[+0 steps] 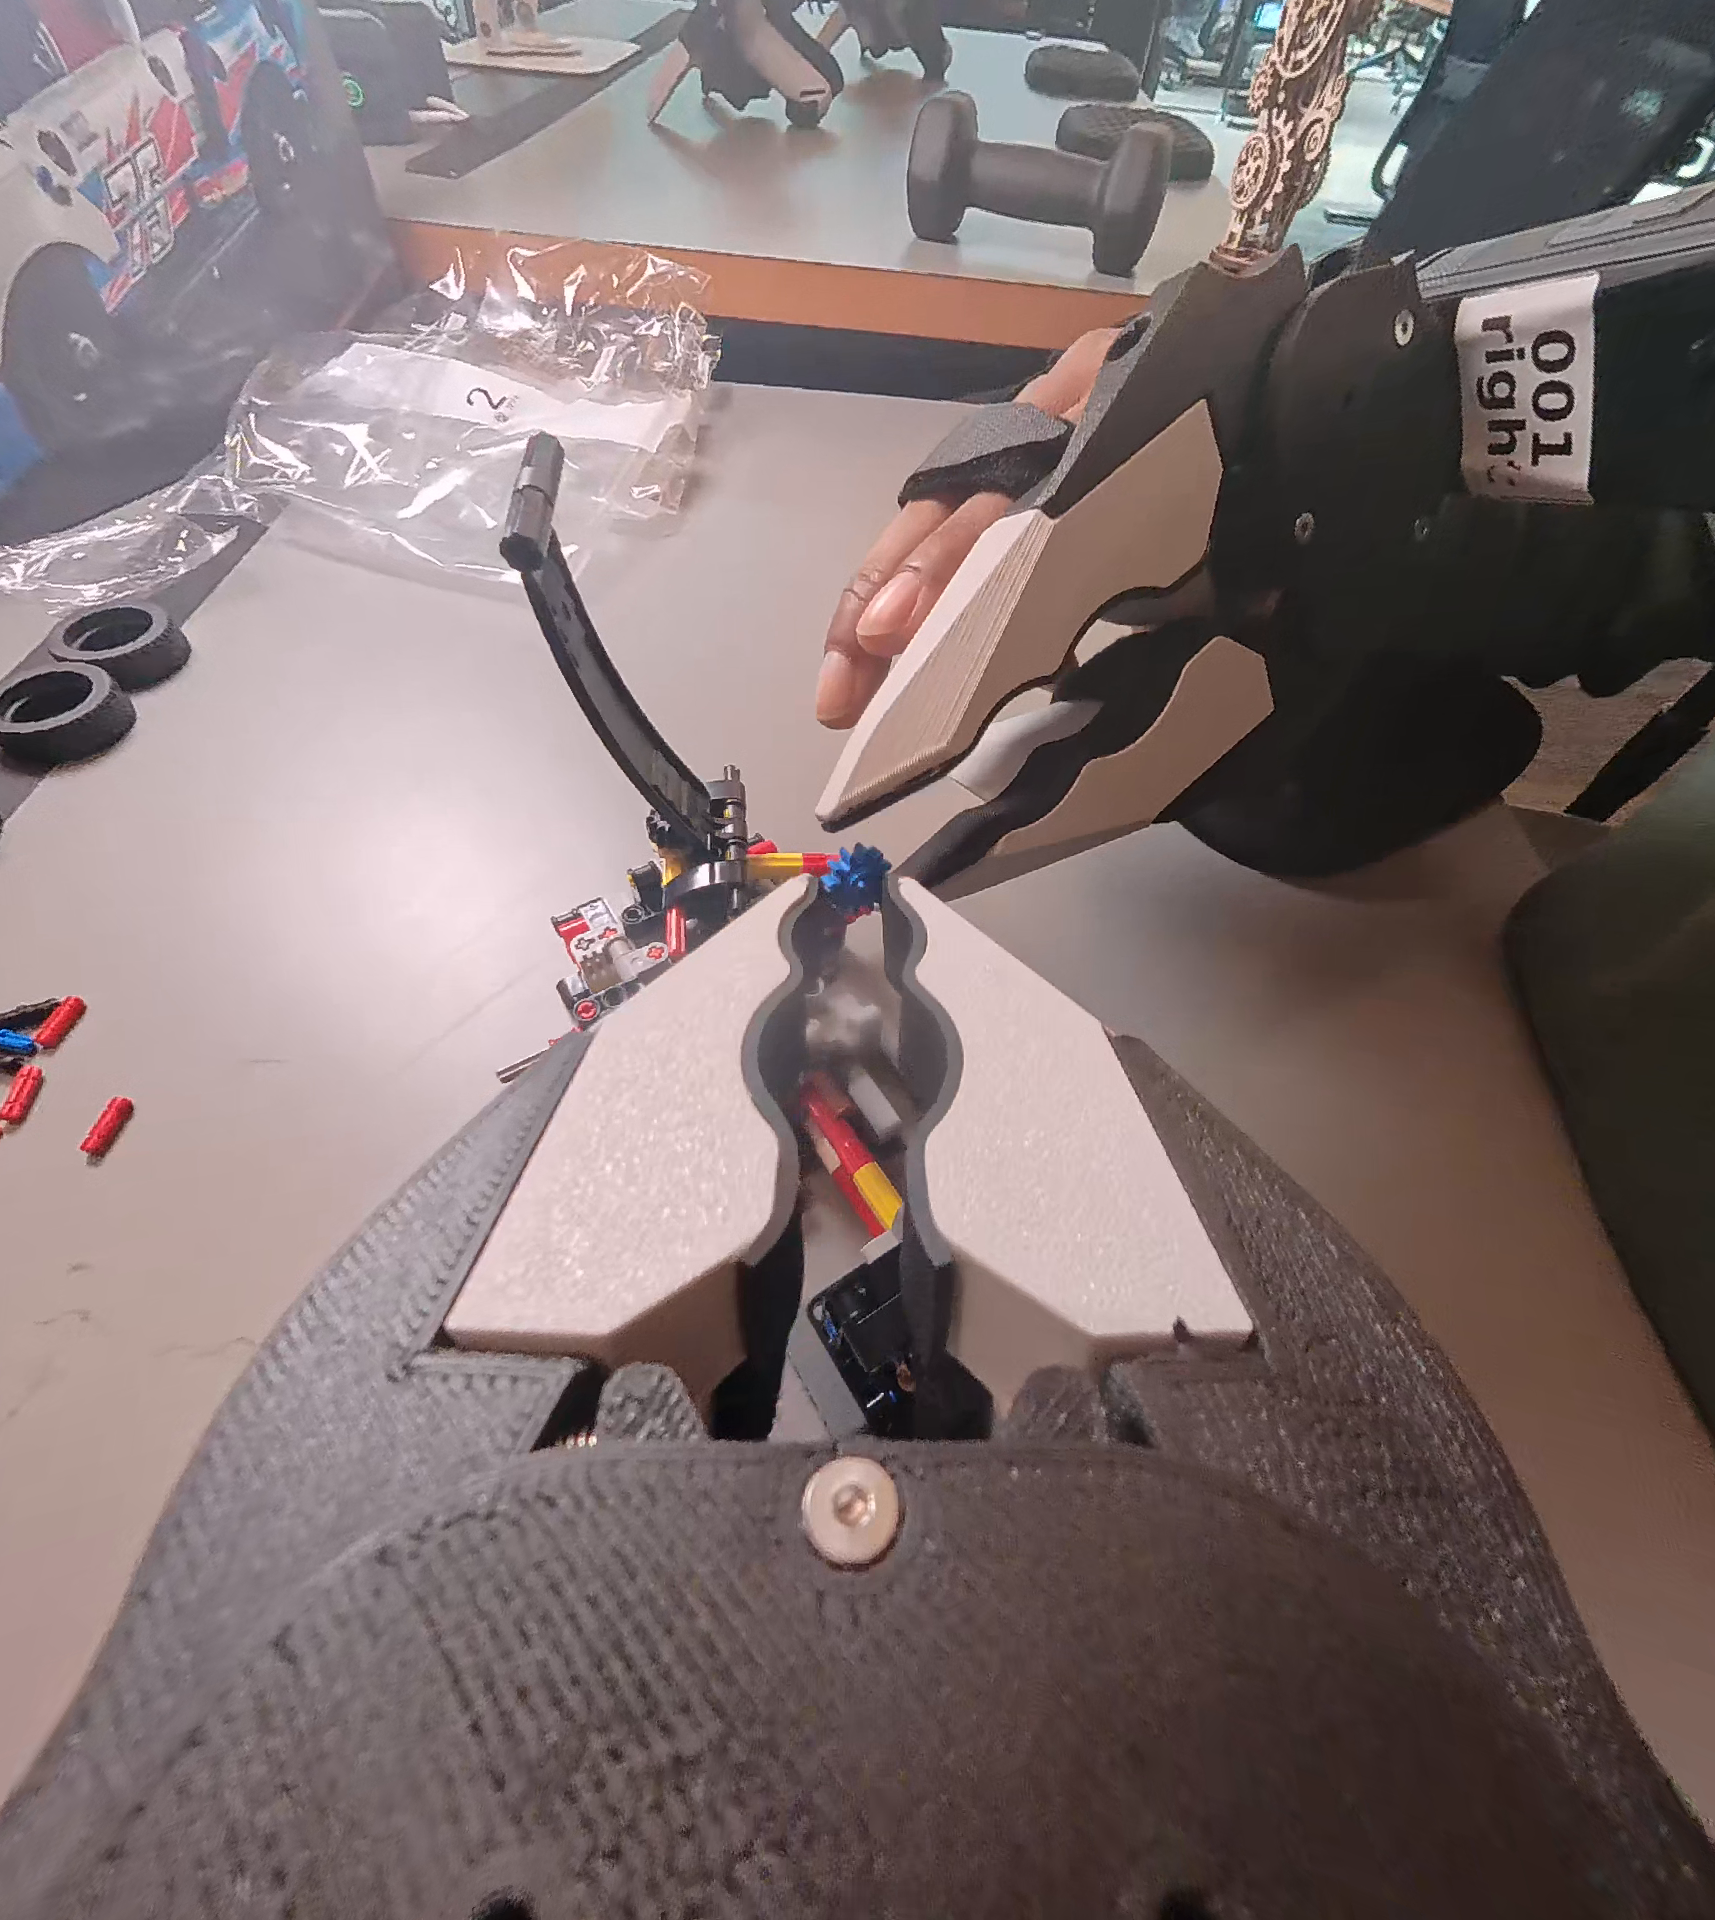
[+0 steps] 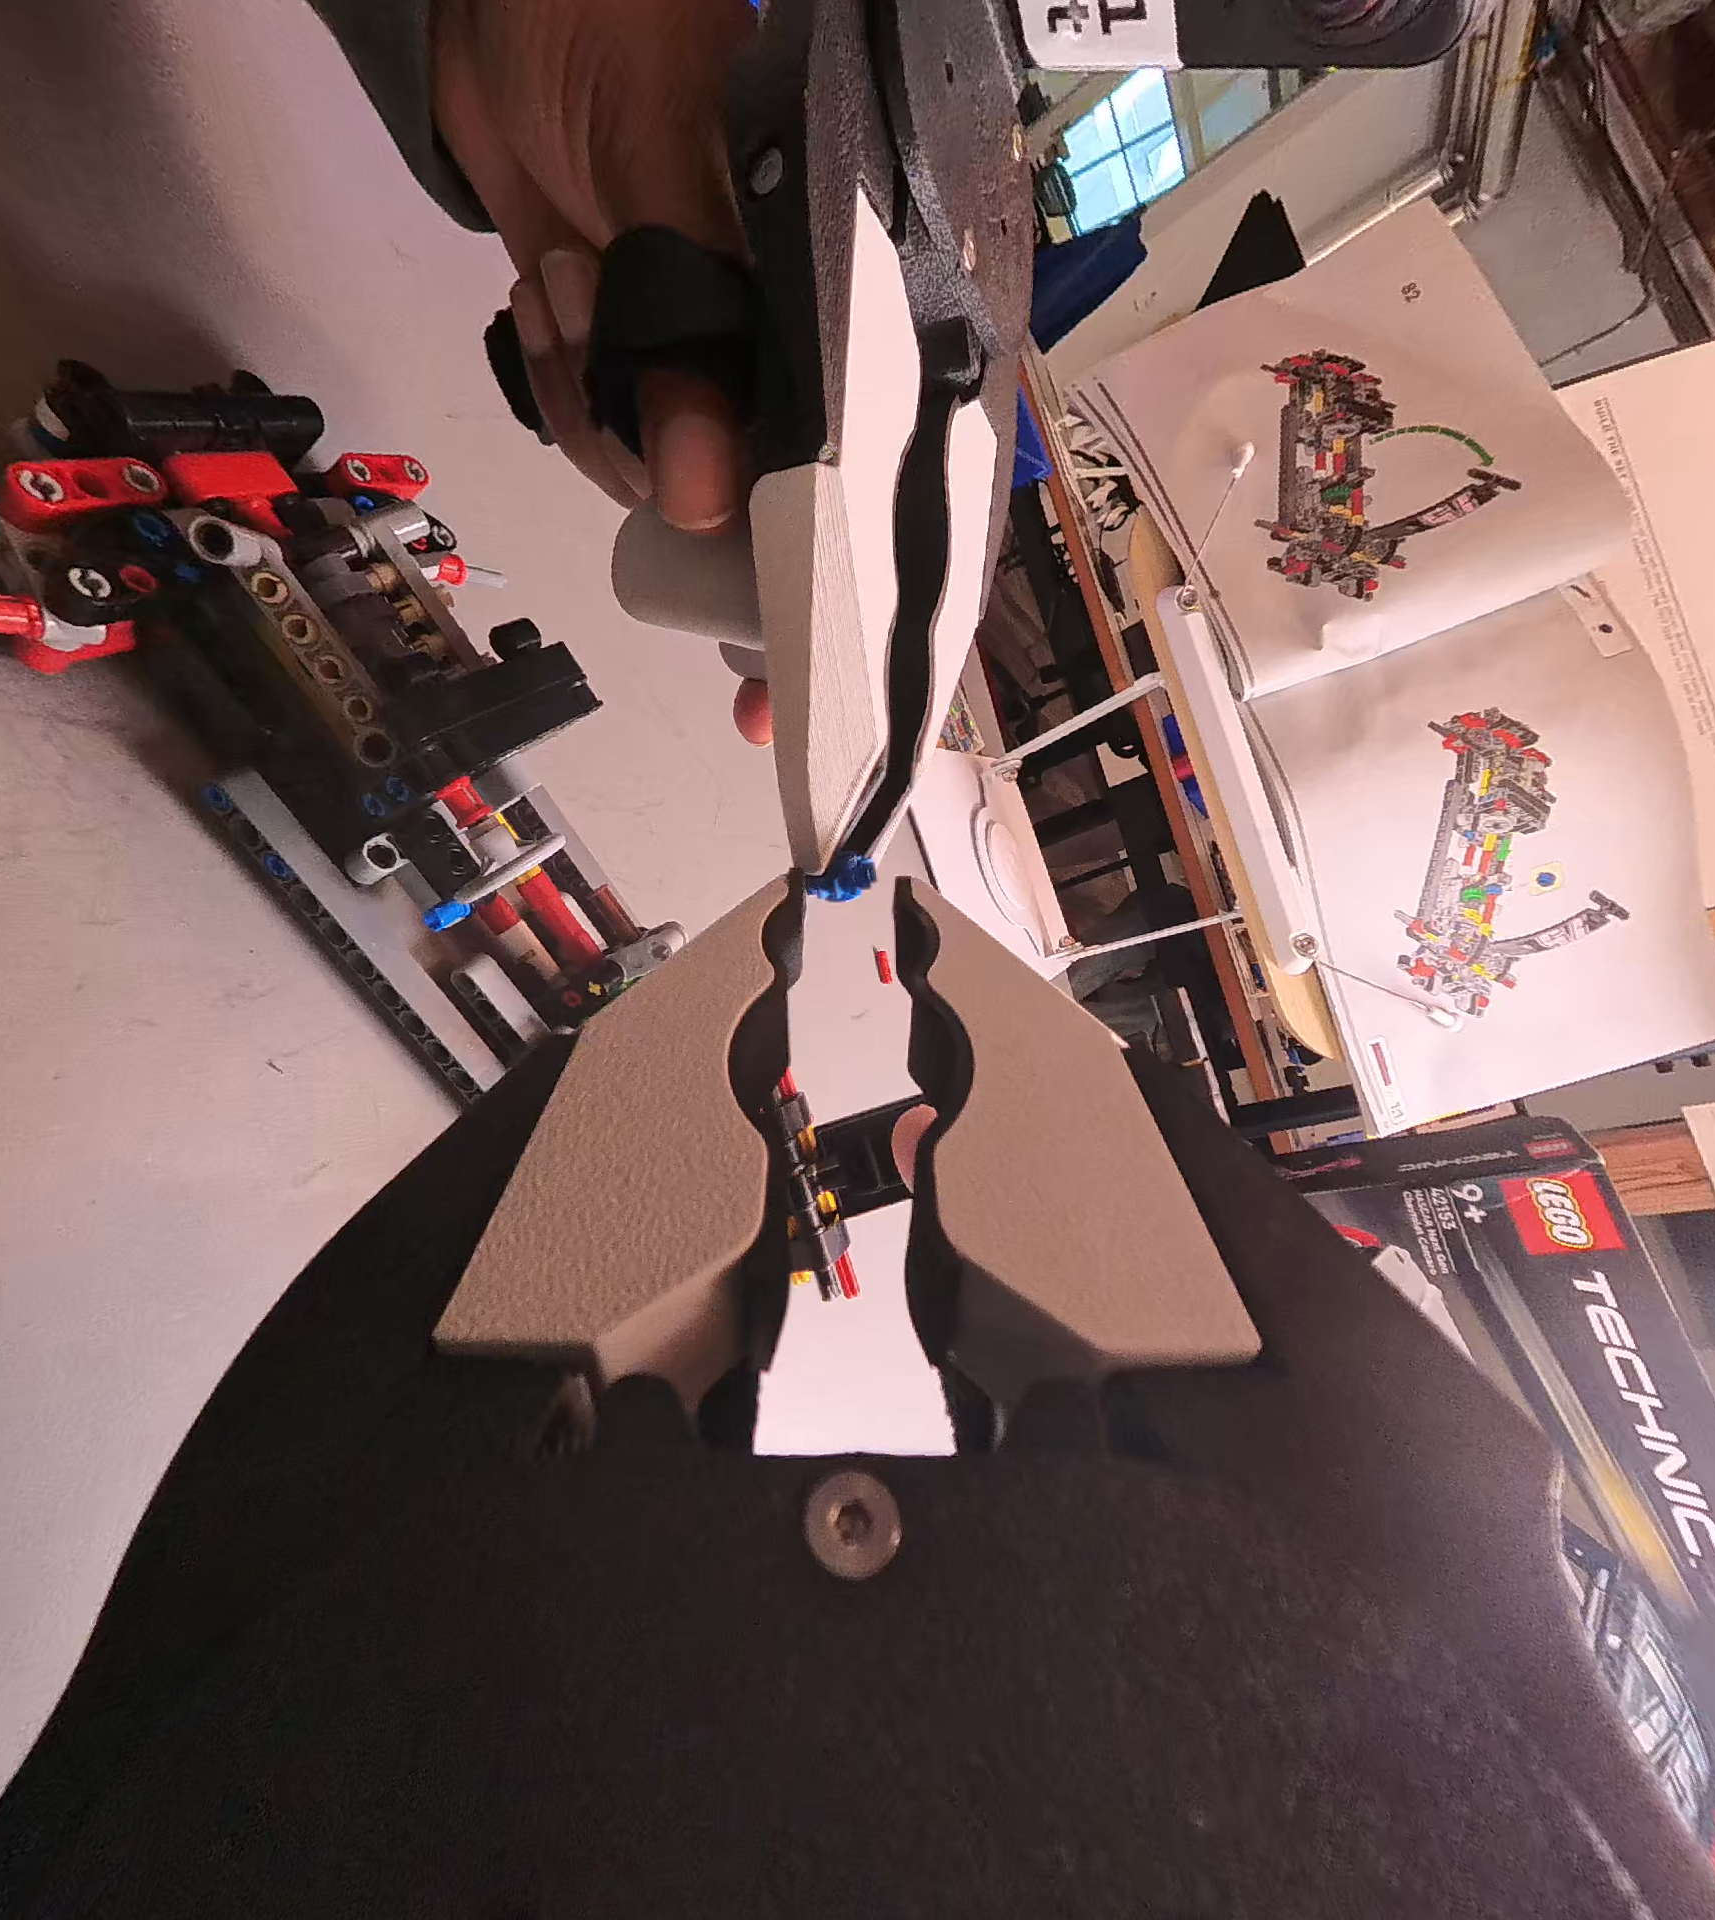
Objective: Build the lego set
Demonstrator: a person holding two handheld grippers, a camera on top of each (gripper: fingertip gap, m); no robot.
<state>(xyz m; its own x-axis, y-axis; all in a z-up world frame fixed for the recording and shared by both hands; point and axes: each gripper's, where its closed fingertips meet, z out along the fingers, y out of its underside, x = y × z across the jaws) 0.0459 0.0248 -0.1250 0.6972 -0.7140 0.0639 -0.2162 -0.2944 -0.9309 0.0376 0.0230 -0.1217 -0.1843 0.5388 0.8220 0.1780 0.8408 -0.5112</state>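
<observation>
My left gripper [image 1: 853,888] is shut on a small blue gear [image 1: 853,871] pinched at its very tips, above the grey table. The half-built Lego chassis [image 1: 666,904] lies just beyond it, with a long curved black beam [image 1: 604,675] rising from it. My right gripper [image 1: 874,836] comes in from the upper right, open and empty, its tips right by the gear. In the right wrist view my right gripper [image 2: 848,888] is open, and the left gripper [image 2: 832,857] reaches down from above with the blue gear [image 2: 837,881] at its tips. The chassis [image 2: 313,644] lies to the left.
Black tyres [image 1: 53,707] and loose red, blue and black pins [image 1: 1,1091] lie at the left. A clear plastic bag [image 1: 479,416] and a dumbbell [image 1: 1029,177] lie farther back. An open instruction booklet [image 2: 1404,623] on a stand and the Lego box [image 2: 1611,1351] are at the right. My left and right fingertips are right by each other.
</observation>
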